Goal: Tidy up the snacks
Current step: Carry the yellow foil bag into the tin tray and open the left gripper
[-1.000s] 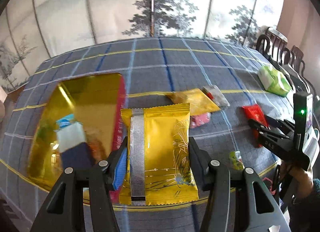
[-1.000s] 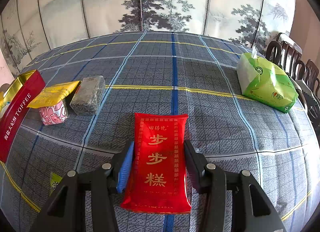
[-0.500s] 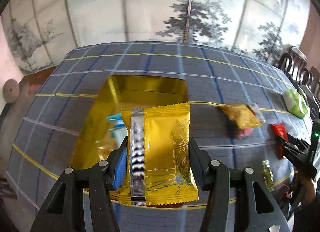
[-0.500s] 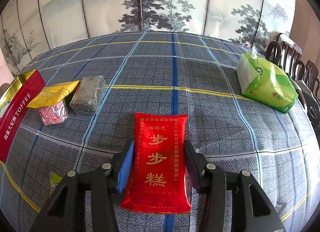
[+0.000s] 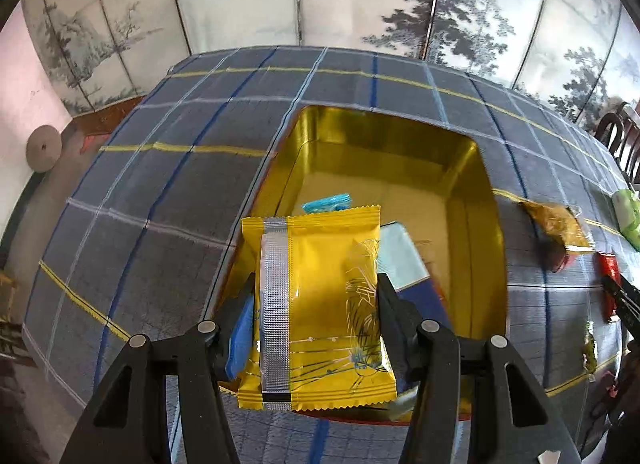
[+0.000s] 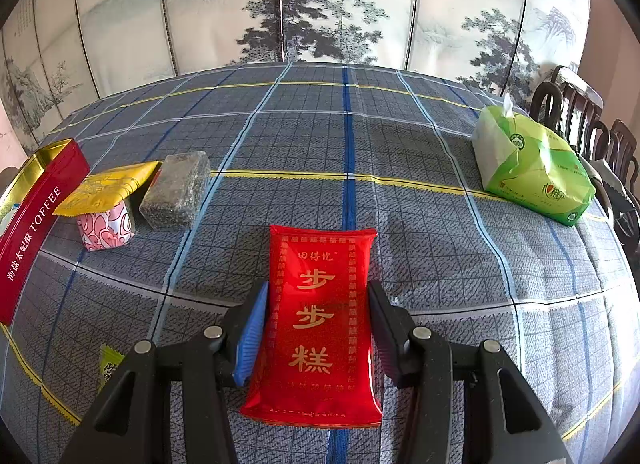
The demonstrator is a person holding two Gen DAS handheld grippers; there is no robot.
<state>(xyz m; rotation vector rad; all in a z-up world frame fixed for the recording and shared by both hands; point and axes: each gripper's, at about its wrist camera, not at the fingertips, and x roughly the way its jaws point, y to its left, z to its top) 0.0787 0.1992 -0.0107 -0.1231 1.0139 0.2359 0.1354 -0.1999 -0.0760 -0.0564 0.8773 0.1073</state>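
My left gripper (image 5: 316, 316) is shut on a yellow snack packet (image 5: 320, 296) with a silver seam, held above the near end of an open gold-lined tin (image 5: 384, 143). Inside the tin lie a teal wrapper (image 5: 326, 201) and a pale blue and dark blue packet (image 5: 404, 260). My right gripper (image 6: 316, 324) is shut on a red snack packet (image 6: 320, 312) with gold characters, over the checked tablecloth. In the right wrist view the tin (image 6: 36, 219) shows its red side at far left, and beside it lie a yellow packet (image 6: 108, 187), a pink packet (image 6: 106, 229) and a grey-brown block (image 6: 178, 187).
A green tissue pack (image 6: 532, 171) sits at the table's right, with dark chairs (image 6: 592, 131) behind it. A small green-yellow sachet (image 6: 108, 364) lies near the front edge. A painted folding screen (image 6: 320, 3) stands behind the table. The right gripper shows at the left view's right edge.
My left gripper has carried the yellow packet leftward from beside the tin to above it. The right gripper and its red packet have not moved.
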